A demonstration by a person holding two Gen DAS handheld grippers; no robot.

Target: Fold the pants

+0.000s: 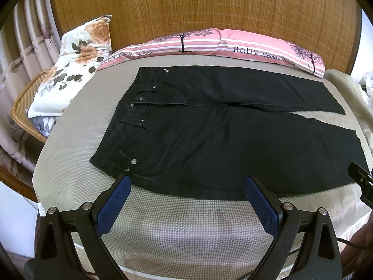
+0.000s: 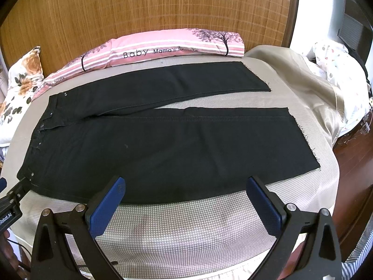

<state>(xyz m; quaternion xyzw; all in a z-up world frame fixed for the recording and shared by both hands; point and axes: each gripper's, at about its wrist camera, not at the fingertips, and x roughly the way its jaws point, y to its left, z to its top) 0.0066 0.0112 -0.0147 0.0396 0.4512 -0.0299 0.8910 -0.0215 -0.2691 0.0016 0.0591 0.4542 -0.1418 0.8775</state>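
Houndstooth bedcover (image 1: 186, 228) under black pants (image 1: 209, 144); pink pillow (image 1: 209, 42), bamboo headboard (image 1: 198, 4) behind.

The floral pillow (image 2: 21, 86) is cut off at the left edge; the pink pillow (image 1: 233, 44) lettering partly unreadable.

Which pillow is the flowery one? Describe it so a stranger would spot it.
Start at the woven bamboo headboard. Below it lies the long pink striped pillow; at its left end leans the white pillow with orange roses. Only this one has flowers, not trees and lettering.
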